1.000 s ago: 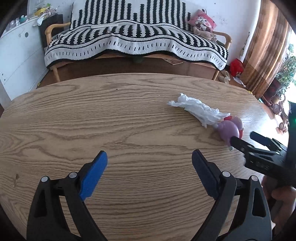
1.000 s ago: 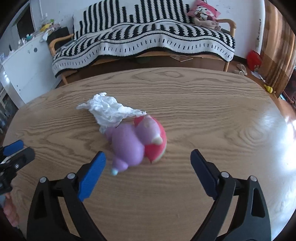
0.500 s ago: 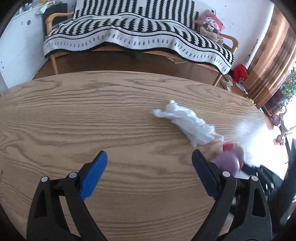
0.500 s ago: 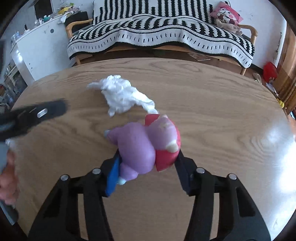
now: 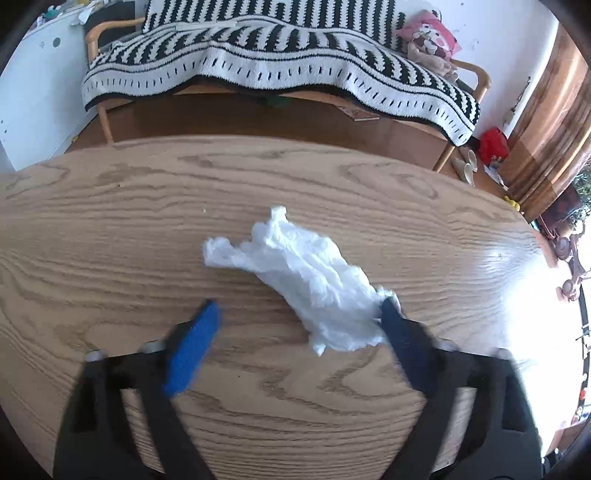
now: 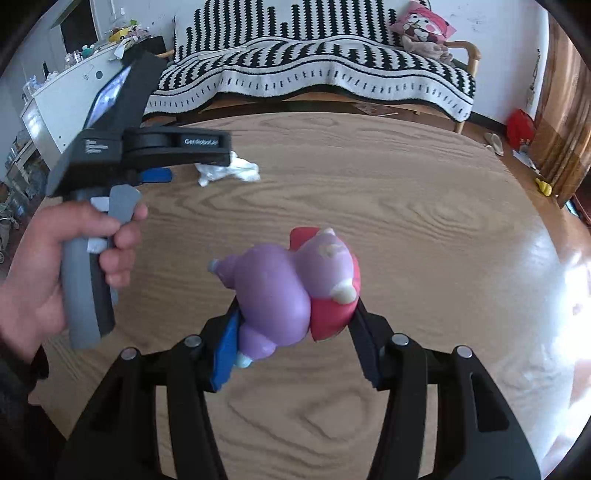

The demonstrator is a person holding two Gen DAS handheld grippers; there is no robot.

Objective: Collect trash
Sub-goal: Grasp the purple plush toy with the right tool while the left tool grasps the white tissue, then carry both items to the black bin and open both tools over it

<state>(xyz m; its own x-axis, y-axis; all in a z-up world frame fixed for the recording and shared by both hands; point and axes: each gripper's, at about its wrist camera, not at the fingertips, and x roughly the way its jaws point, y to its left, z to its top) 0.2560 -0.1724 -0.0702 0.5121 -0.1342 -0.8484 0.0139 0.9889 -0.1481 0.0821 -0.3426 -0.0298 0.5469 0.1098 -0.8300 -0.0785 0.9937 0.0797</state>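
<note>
A crumpled white tissue [image 5: 310, 273] lies on the round wooden table [image 5: 110, 229]. My left gripper [image 5: 299, 321] is open just above the table, its jaws on either side of the tissue's near end; the right finger touches the tissue. The tissue also shows in the right wrist view [image 6: 229, 171], partly behind the left gripper's body [image 6: 147, 147]. My right gripper [image 6: 295, 325] is shut on a purple and red toy figure [image 6: 295, 284] and holds it above the table.
A sofa with a black-and-white striped blanket [image 5: 280, 62] stands beyond the table, with a pink cushion [image 5: 428, 31] on it. A white cabinet [image 5: 33, 85] is at the left. A brown curtain [image 5: 546, 110] and a red object [image 5: 493, 146] are at the right.
My right gripper closed on the toy and lifted it off the table. My left gripper moved forward and right until its jaws straddle the tissue's near end.
</note>
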